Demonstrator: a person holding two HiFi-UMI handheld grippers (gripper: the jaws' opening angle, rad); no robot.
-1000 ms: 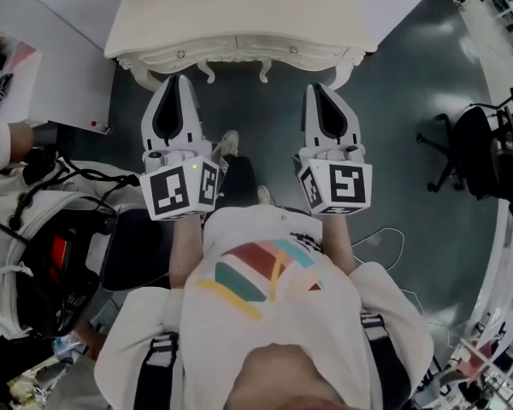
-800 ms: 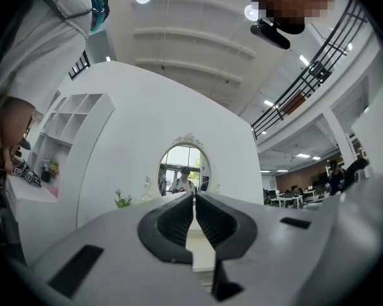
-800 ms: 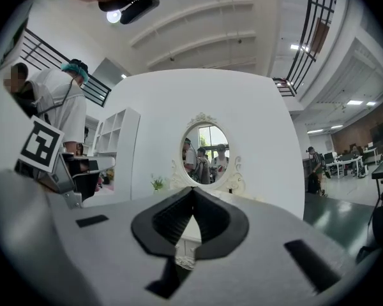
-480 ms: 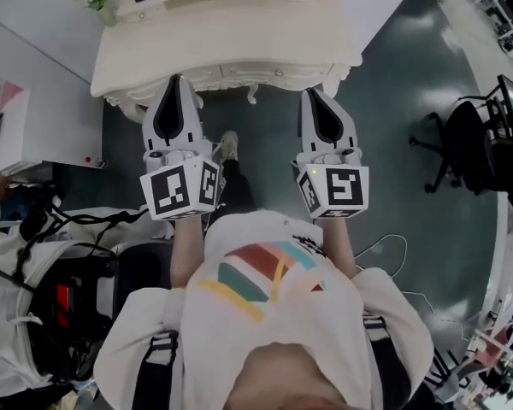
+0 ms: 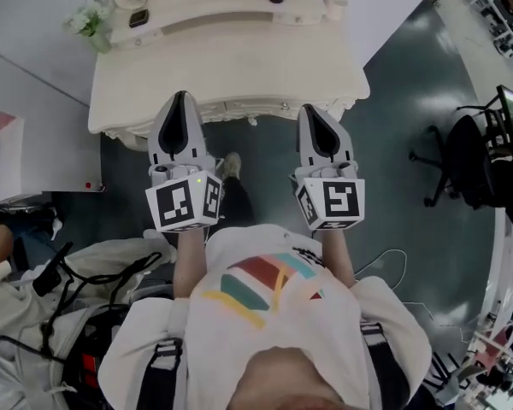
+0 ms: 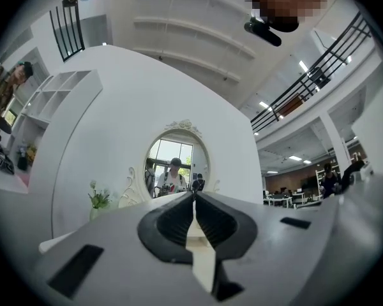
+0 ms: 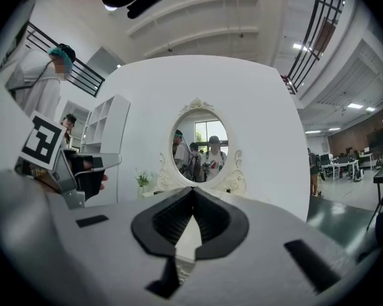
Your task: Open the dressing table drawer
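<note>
The cream dressing table [image 5: 227, 58] stands ahead, its carved drawer front [image 5: 244, 107] facing me with a small knob [image 5: 284, 106]. My left gripper [image 5: 181, 97] is shut and empty, its tip over the table's front edge at the left. My right gripper [image 5: 311, 109] is also shut and empty, its tip just short of the drawer front, right of the knob. In the left gripper view the closed jaws [image 6: 193, 194] point at the oval mirror [image 6: 177, 163]. The right gripper [image 7: 193, 190] also points at the mirror [image 7: 203, 146], level with the tabletop.
On the tabletop stand a vase of flowers [image 5: 89, 22] and a small dark item [image 5: 138, 18]. A black office chair [image 5: 463, 154] is on the floor at the right. Bags and cables [image 5: 77, 272] lie at the lower left. My shoe [image 5: 231, 166] is under the table's edge.
Both grippers have moved forward toward the dressing table, still shut. More of the tabletop and its back shelf shows now, and the left tip has reached over the front edge.
</note>
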